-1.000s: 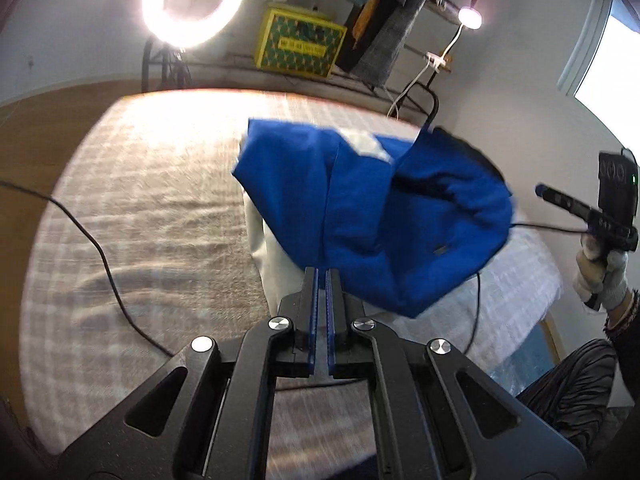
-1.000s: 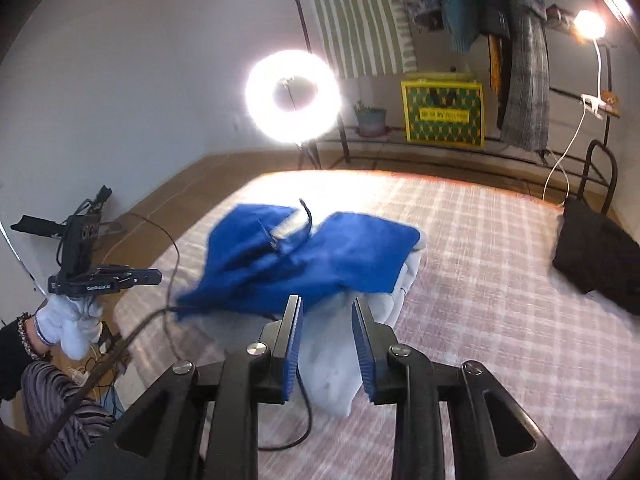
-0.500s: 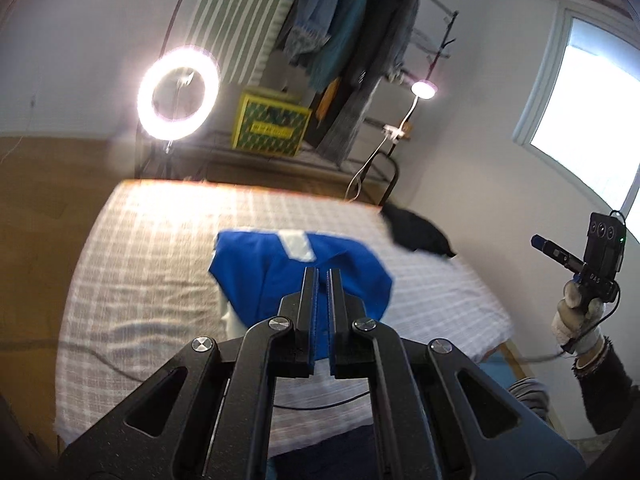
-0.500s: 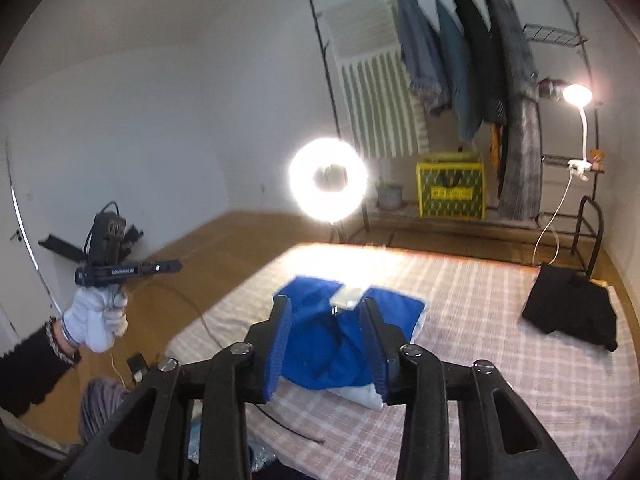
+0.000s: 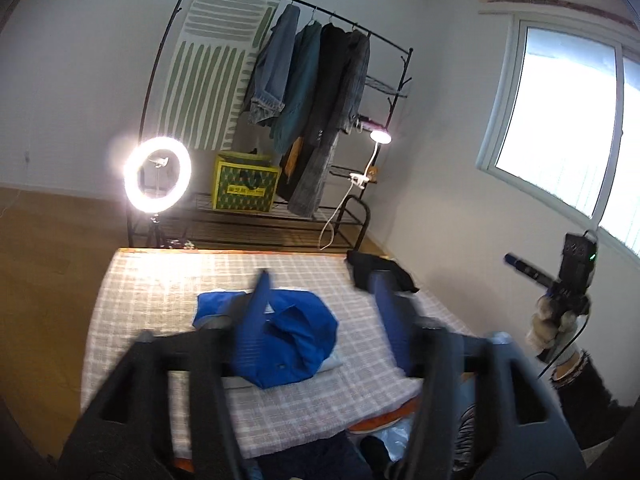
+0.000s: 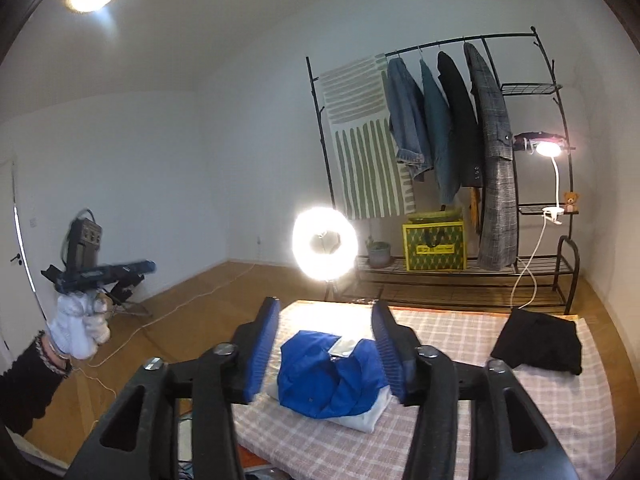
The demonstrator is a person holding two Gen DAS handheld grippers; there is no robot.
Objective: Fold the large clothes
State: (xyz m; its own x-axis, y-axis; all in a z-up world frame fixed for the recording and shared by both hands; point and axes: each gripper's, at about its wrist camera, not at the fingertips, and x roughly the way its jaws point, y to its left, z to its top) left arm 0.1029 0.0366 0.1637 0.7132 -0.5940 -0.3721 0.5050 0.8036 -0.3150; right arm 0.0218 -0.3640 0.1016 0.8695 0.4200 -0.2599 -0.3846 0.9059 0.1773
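Left wrist view: the left tongs (image 5: 320, 304) are standing apart, blurred, with nothing between the pads; their jaws have just been opening. Beyond them the blue garment (image 5: 288, 340) is lying in a loose heap on the checked bed (image 5: 140, 300), near its middle, resting on a white garment (image 5: 332, 362) whose edge is peeking out at 4 o'clock of the blue. A black garment (image 5: 380, 276) is sitting at the bed's far corner, at 1 o'clock of the blue one and well apart from it. At 3 o'clock of the frame a gloved hand (image 5: 554, 320) is holding the other tool up off the bed.

In the right wrist view the right tongs (image 6: 326, 330) are also standing apart and holding nothing, their jaws having just been opening too. The blue heap is showing between the blue pads but lying far below on the bed. At 9 o'clock the other gloved hand (image 6: 78, 330) is gripping its tool in the air. A ring light (image 6: 324, 242) is glowing at 12 o'clock of the bed, with a clothes rack (image 6: 440, 120) behind it.
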